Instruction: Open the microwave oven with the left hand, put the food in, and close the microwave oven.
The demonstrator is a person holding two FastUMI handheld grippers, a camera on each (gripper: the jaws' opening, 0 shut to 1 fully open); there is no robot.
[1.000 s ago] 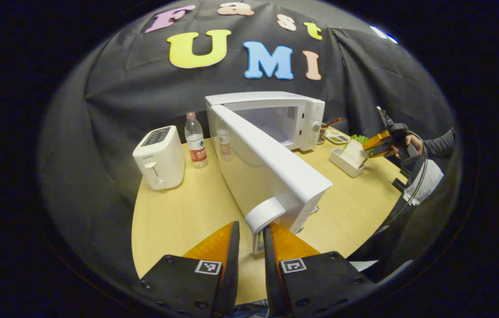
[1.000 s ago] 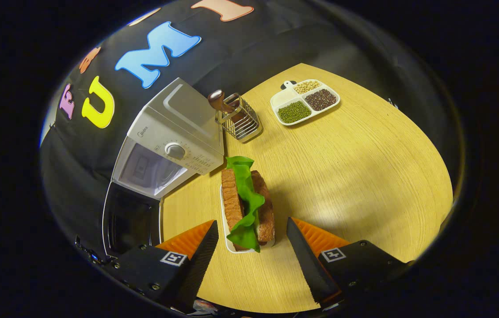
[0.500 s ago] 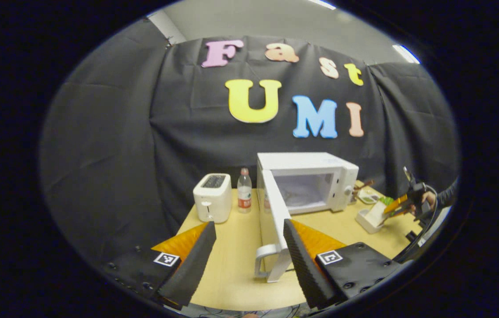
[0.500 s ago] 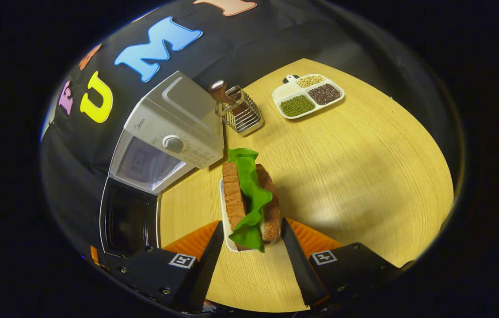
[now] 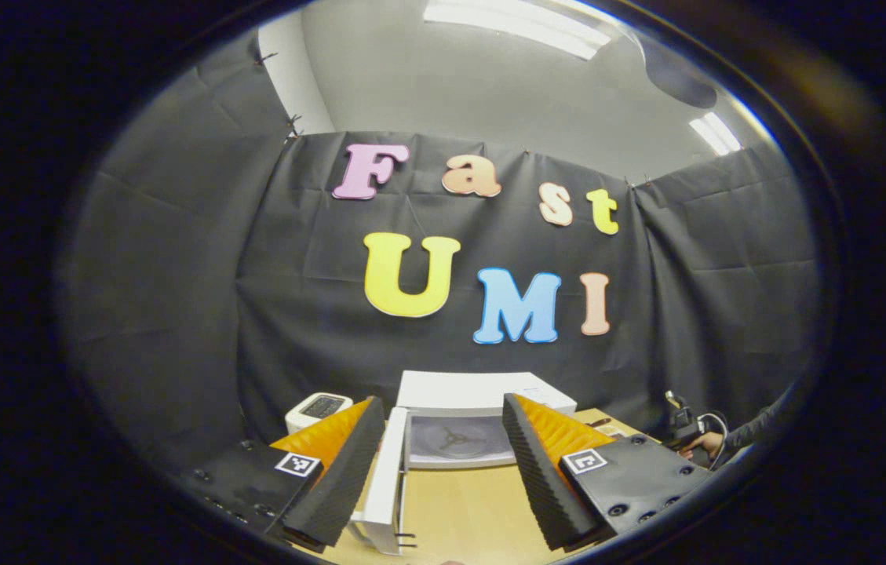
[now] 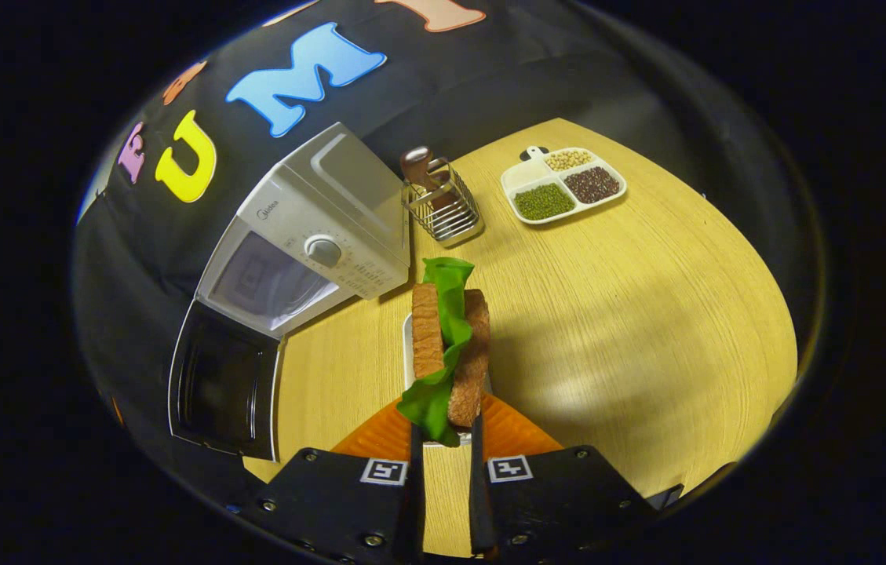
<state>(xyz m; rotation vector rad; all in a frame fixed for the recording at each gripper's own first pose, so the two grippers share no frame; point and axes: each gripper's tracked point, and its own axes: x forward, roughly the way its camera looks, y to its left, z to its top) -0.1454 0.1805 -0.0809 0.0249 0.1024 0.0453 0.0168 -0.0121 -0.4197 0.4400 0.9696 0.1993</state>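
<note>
Light wood table [image 6: 631, 314] inside a black-cloth booth, with a grey ceiling and strip lights [image 5: 517, 17] up at 12 o'clock in the left gripper view. The microwave [image 6: 309, 235] sits at about 10 o'clock in the right gripper view with its door [image 6: 223, 392] swung wide open. A wire basket [image 6: 443, 208] holds a brown-handled thing, and a divided tray [image 6: 564, 184] at 1 o'clock holds green, dark and pale beans. The right gripper [image 6: 443, 428] is pinching the sandwich [image 6: 446, 345], lettuce sticking out, over a white dish [image 6: 409, 345] that's mostly hidden. The left gripper [image 5: 439, 463] is spread wide, gripping nothing. A toaster [image 5: 319, 408] peeks out behind its finger, cut off.
</note>
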